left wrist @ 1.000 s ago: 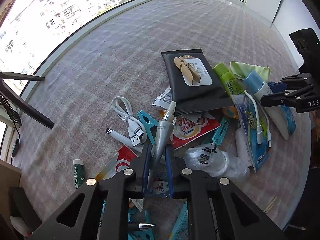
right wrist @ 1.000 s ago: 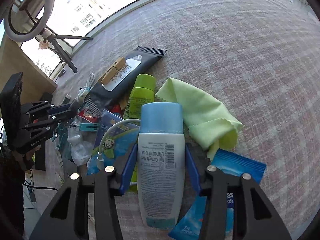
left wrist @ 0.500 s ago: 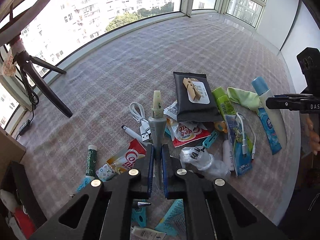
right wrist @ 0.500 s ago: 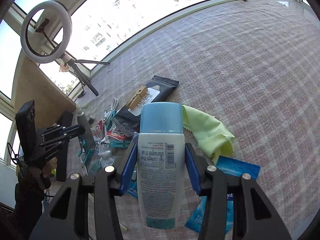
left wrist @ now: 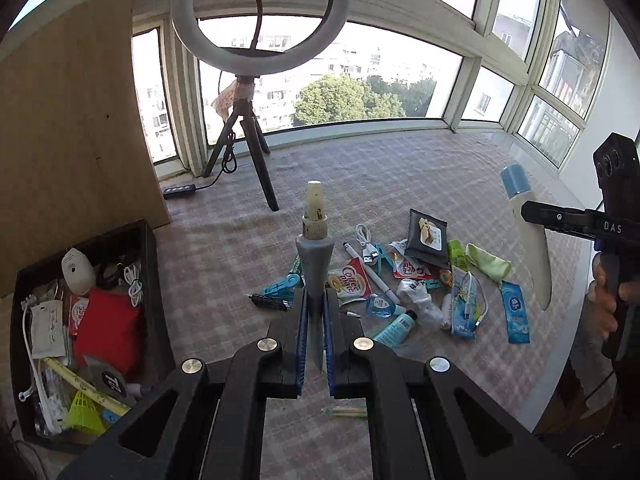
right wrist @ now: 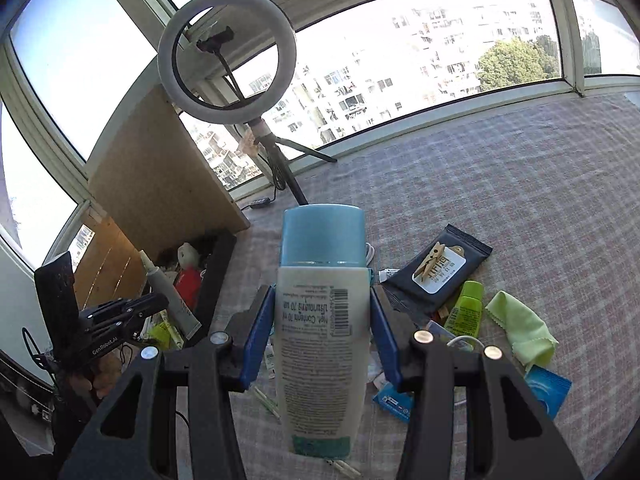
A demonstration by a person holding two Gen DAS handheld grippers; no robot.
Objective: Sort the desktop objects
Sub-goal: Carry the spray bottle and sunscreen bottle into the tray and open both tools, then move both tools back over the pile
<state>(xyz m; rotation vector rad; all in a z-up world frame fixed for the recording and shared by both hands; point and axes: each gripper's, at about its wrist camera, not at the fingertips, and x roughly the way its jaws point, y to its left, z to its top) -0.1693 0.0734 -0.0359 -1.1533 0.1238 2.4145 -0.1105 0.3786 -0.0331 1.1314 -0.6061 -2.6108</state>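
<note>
My left gripper (left wrist: 315,300) is shut on a grey tube (left wrist: 314,258) with a cream nozzle, held up above the checked tablecloth. My right gripper (right wrist: 322,292) is shut on a white bottle (right wrist: 322,328) with a blue cap, lifted above the pile. In the left wrist view the bottle (left wrist: 532,256) and right gripper (left wrist: 560,218) hang at the right. The loose pile (left wrist: 400,284) holds a black wipes pack (left wrist: 426,234), a green cloth (left wrist: 490,266), cables, sachets and clips. A black tray (left wrist: 150,280) with sorted items stands at the left.
A ring light (left wrist: 256,12) on a tripod stands behind the pile near the windows. A wooden board (left wrist: 72,120) rises behind the tray. The table's edge runs along the right, where a person's hand (left wrist: 608,300) holds the right gripper's handle.
Both grippers rose away from the pile with the tube and the bottle still held. The left view swung up and leftward, bringing the tray, board and ring light into sight.
</note>
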